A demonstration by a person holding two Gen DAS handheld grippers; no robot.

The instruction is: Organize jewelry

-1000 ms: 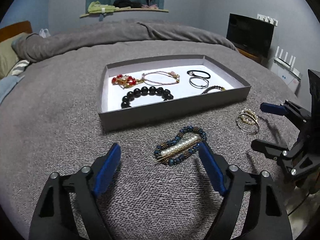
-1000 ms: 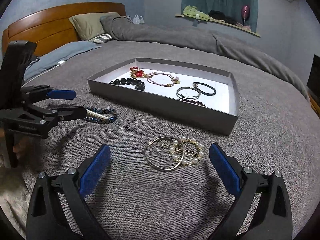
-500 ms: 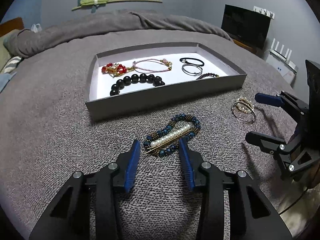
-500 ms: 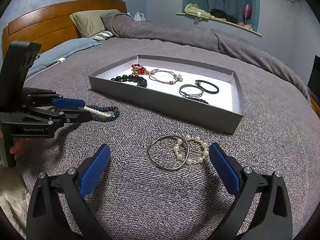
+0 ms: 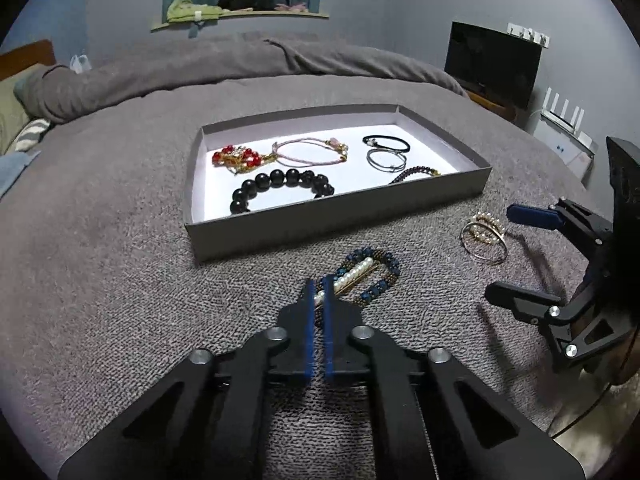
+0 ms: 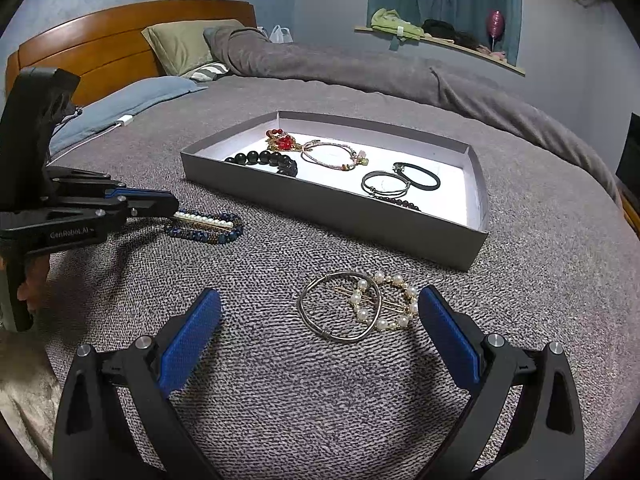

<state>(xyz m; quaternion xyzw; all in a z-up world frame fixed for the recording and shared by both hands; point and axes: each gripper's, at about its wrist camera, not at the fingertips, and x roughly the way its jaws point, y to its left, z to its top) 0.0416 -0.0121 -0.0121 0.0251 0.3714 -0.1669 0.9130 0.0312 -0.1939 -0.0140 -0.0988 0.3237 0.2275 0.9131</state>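
Left hand-held gripper (image 5: 318, 286) has closed on pearl bracelet (image 5: 356, 274).

The bedspread (image 6: 280, 380) is a grey heathered knit. The tray (image 5: 336, 216) is grey outside, white inside, holding black beads (image 5: 280, 186) and a red-and-gold bracelet (image 5: 236, 158). On the bedspread lie a blue-and-pearl bracelet (image 5: 370, 274), a silver bangle (image 6: 340, 308) and a pearl ring (image 6: 388, 300). Both grippers are black with blue pads (image 6: 188, 344).

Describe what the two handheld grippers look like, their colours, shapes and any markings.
Both are matte black plastic frames with angular cut-out links joined by round silver bolts. Each finger carries a flat blue textured pad. The left gripper has a tall black handle and white lettering, seemingly "GenRobot.AI", on its side. The right gripper shows the same build. No cables or sleeves are visible.
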